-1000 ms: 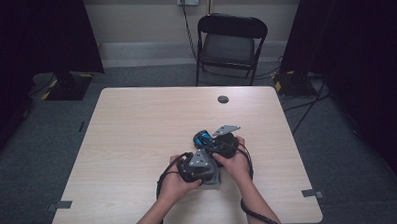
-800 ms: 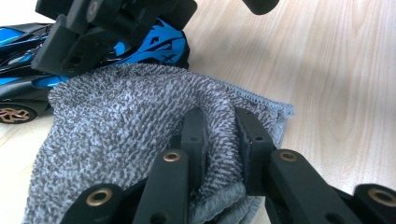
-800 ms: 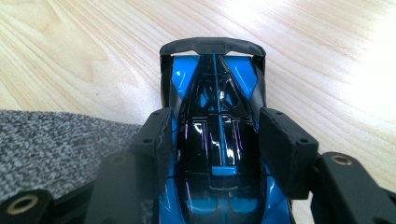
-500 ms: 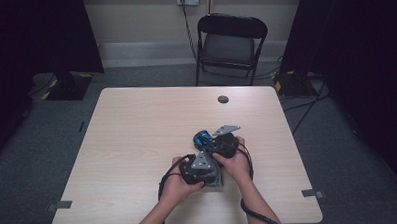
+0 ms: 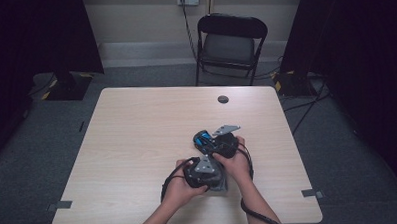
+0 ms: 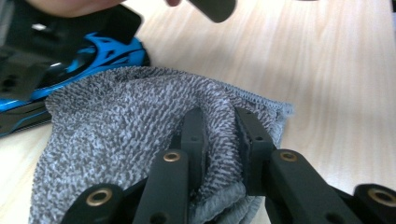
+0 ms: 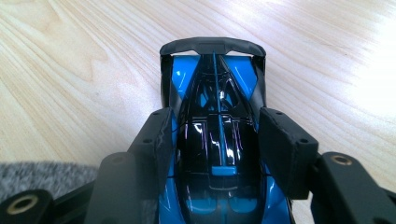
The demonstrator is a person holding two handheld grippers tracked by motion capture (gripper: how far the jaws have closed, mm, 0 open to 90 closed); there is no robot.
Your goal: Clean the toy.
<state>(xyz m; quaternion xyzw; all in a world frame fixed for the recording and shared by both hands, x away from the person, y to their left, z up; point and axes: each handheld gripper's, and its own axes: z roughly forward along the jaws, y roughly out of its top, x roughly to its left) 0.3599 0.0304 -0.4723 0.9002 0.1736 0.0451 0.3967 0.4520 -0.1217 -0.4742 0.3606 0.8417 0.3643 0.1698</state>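
Cloth pinched left, toy car clamped right – no real movement since a second ago.

Left gripper (image 6: 219, 140) is closed on a fold of the grey cloth (image 6: 121, 135), which lies on the table (image 5: 137, 139) just beside the car. Right gripper (image 7: 212, 135) has its jaws pressed on both flanks of the blue-and-black toy car (image 7: 212, 93), resting on the tabletop. Both holds look settled, so wiping the car is probably next.

The high view is dim and soft, its corners sinking into near-black around the evenly lit desk (image 5: 137, 144). Both gripper views are brighter, with glare washing out the wood toward their right edges. Reflections streak the glossy toy car (image 7: 217, 140), and the nearest jaws blur.
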